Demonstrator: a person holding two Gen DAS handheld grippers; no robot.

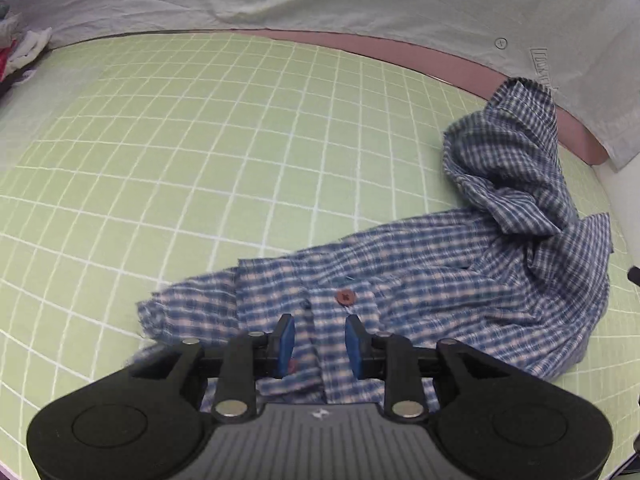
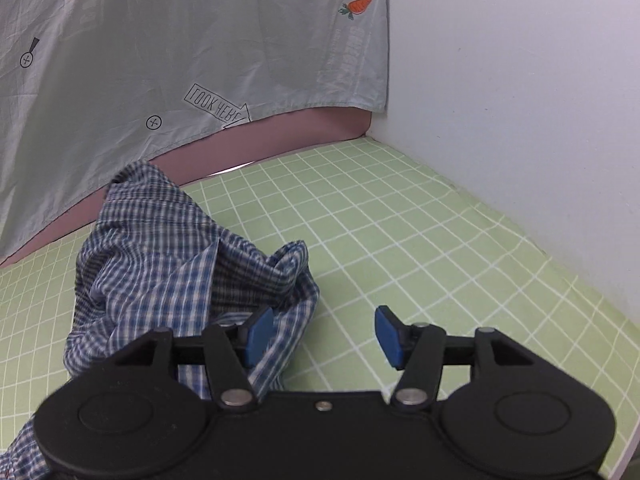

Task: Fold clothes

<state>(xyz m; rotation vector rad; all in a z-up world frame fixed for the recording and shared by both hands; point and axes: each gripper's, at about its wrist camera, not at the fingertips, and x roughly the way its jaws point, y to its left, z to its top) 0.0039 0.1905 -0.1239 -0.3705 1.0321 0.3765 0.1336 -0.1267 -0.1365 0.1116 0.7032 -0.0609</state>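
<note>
A blue-and-white checked shirt (image 1: 460, 264) lies crumpled on the green grid-patterned sheet (image 1: 180, 152), bunched high at its far right end. Its button placket with a brown button (image 1: 345, 296) runs toward me. My left gripper (image 1: 320, 334) is open just above the placket, one blue pad on each side of the strip, with a gap to the cloth. In the right wrist view the same shirt (image 2: 160, 264) heaps up at the left. My right gripper (image 2: 324, 334) is wide open beside the shirt's right edge; its left pad (image 2: 258, 334) overlaps the hem, its right pad over bare sheet.
A pale grey printed cloth (image 2: 180, 48) hangs along the back above a pink strip (image 2: 304, 124). A white wall (image 2: 520, 120) bounds the right side. A pile of mixed clothes (image 1: 18, 52) sits at the far left. The green sheet (image 2: 420, 240) stretches right of the shirt.
</note>
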